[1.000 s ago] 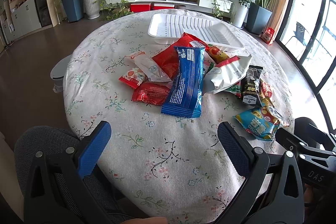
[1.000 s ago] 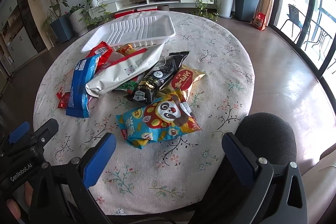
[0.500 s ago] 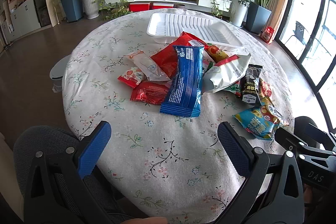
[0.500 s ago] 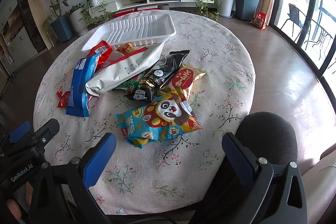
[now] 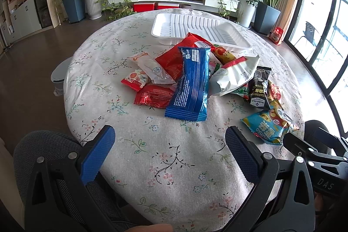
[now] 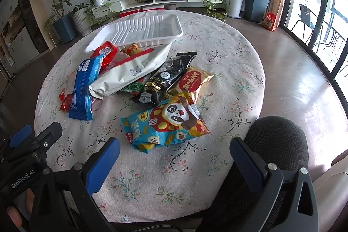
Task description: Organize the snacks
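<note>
Both sets of tongs hover over the near edge of the round counter [image 5: 121,53], the left tongs [image 5: 169,145] spread wide and empty, the right tongs [image 6: 174,156] just as wide, gripping nothing. The snacks sit heaped mid-counter: a blue roll-cake pack [image 5: 191,82] on top of red packets, a white bag [image 6: 130,73] beside it, the panda bag [image 6: 167,123] nearest. The 2 white trays [image 6: 143,32] wait just behind the pile.
</note>
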